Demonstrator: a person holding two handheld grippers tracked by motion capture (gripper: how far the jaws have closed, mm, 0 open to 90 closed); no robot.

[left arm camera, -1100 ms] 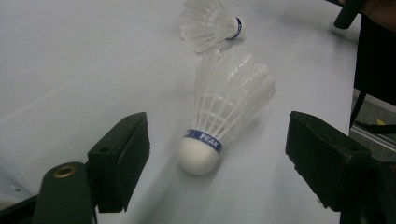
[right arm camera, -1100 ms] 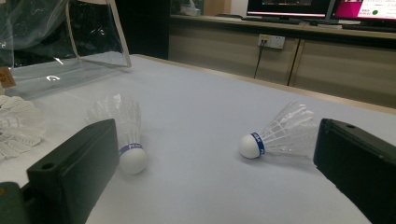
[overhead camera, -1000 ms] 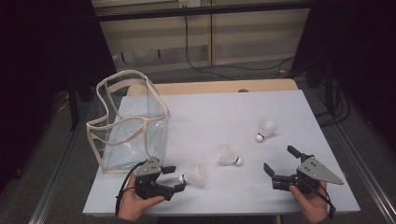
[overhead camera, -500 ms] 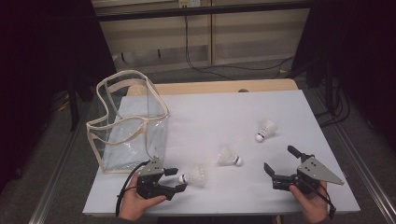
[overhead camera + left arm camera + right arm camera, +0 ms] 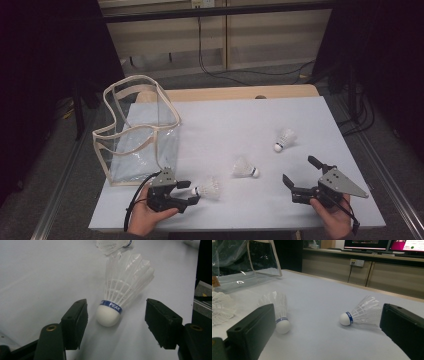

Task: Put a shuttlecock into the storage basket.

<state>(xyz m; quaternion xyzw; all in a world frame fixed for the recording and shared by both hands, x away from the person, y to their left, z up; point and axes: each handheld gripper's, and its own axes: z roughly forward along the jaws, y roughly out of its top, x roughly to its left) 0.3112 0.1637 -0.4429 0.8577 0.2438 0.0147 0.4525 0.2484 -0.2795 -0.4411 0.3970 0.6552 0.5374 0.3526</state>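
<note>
Three white feather shuttlecocks lie on the pale tabletop (image 5: 235,117). The nearest shuttlecock (image 5: 209,188) lies on its side with its cork (image 5: 108,315) between the jaws of my left gripper (image 5: 192,192). The jaws have just been closing, but a gap remains on each side of the cork, so the left gripper (image 5: 116,307) is open. A second shuttlecock (image 5: 245,167) lies mid-table and a third (image 5: 284,139) farther right. My right gripper (image 5: 298,169) rests open near the front right. Through its jaws I see the second shuttlecock (image 5: 279,313) and the third (image 5: 359,313) lying ahead.
A clear plastic tote bag (image 5: 137,135) with cream trim stands open at the table's left side, just behind my left hand. The bag (image 5: 244,265) is at the far left in the right gripper view. A wooden strip (image 5: 225,93) borders the table's far edge.
The left gripper's jaws have drawn a little closer around the nearest shuttlecock's cork. Both hands and the shuttlecocks stay where they were.
</note>
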